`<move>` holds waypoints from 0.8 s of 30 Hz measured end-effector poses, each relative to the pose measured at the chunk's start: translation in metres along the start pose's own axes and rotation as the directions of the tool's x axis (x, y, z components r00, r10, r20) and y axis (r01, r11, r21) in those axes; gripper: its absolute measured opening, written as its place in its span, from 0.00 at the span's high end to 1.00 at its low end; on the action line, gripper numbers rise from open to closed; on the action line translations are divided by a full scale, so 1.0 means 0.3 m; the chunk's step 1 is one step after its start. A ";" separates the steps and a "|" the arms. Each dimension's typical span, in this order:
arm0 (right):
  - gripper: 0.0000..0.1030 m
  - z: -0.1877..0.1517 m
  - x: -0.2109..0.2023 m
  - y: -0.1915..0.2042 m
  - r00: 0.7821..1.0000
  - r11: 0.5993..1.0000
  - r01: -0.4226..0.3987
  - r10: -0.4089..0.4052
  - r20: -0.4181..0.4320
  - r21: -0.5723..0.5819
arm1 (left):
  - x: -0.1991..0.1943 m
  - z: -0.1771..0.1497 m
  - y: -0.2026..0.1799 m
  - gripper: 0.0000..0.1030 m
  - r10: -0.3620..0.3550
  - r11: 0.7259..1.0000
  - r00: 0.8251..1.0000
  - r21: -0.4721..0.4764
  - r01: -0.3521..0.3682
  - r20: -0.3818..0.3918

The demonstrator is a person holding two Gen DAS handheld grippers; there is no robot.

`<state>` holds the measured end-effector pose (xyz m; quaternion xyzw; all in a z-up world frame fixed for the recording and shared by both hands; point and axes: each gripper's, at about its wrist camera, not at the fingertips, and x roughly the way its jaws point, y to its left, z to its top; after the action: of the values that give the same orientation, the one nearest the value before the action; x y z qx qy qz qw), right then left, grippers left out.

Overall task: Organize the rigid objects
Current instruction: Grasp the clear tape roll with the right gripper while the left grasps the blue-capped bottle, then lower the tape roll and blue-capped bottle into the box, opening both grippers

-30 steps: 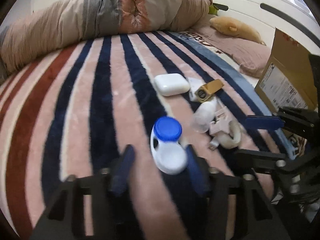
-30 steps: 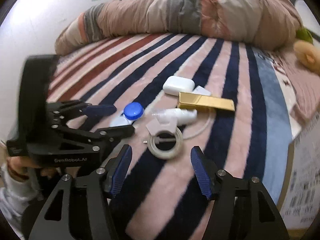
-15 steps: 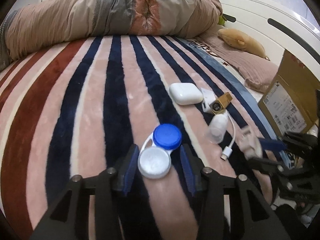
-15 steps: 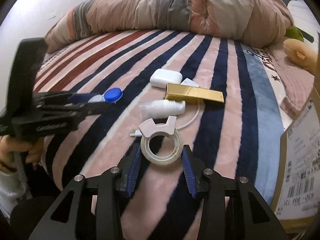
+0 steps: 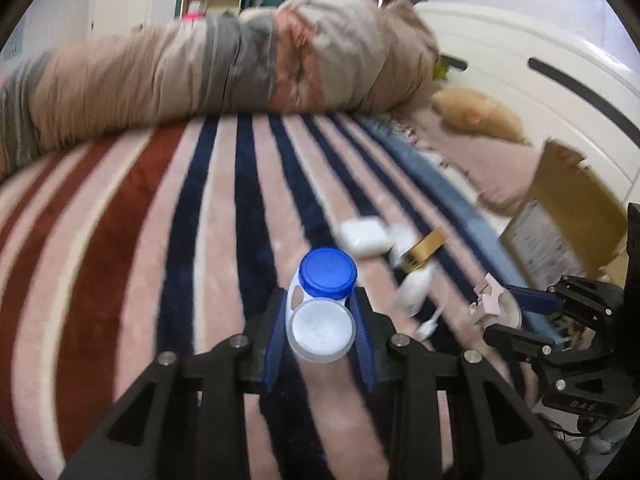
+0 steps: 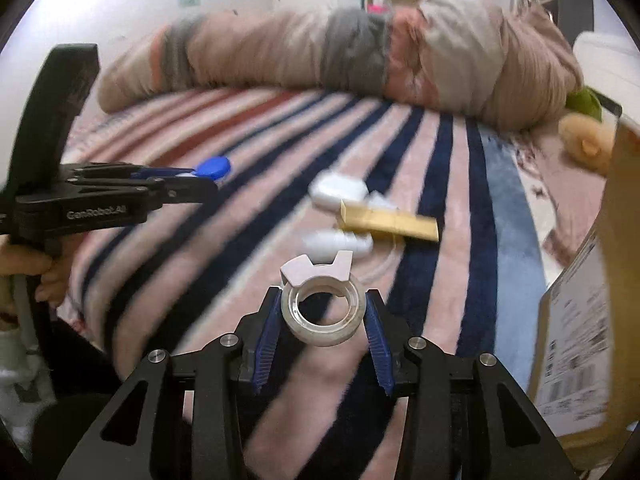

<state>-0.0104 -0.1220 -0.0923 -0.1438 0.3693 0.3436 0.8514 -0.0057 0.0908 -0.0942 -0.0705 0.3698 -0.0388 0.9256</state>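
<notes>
1. Striped bedding (image 5: pixel 168 248) in pink, navy and dark red covers a bed, with a rumpled quilt (image 5: pixel 224 64) bunched along its far side.
2. Left gripper (image 5: pixel 320 332): its jaws are closing, and the blue pads press both sides of a contact lens case (image 5: pixel 322 304), white cap nearest the camera, blue cap farther out. The case is held clear above the bedding.
3. Right gripper (image 6: pixel 324 324): its jaws are narrow, and its blue pads clamp a roll of clear tape (image 6: pixel 323 316) with a pale pink cutter on its far edge, also lifted off the bedding.
4. Beyond the tape lies a small white bottle (image 6: pixel 338 244) on its side, blurred.
5. Just past the bottle rests a long gold box (image 6: pixel 390 226), and at the box's far left end sits a white earbud case (image 6: pixel 338 192).
6. A white cable (image 5: pixel 430 322) lies beside the bottle.
7. Right of the gold box, at the bed's edge, stands a cardboard box (image 6: pixel 580 328) with a printed label.
8. Behind the cardboard box lies a tan plush toy (image 6: pixel 586 142).
</notes>
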 end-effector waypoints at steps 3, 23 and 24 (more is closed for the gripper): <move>0.64 0.038 -0.120 0.009 0.995 0.999 -0.053 0.053 0.085 -0.003 | -0.114 0.068 -0.072 0.72 -0.021 0.999 0.998 0.041 0.019 0.057; 0.61 -0.071 -0.446 -0.602 0.933 0.931 0.332 -0.348 0.096 0.152 | -0.056 0.400 -0.932 0.72 -0.263 0.872 0.964 0.415 0.259 -0.048; 0.58 -0.082 -0.446 -0.615 0.931 0.928 0.337 -0.354 0.094 0.158 | -0.036 0.400 -0.958 0.72 -0.261 0.869 0.963 0.419 0.264 -0.065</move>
<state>0.0384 -0.3316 -0.0135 -0.1259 0.3091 0.1696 0.9273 0.0637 -0.1794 0.0448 0.0830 0.3425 -0.2439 0.9035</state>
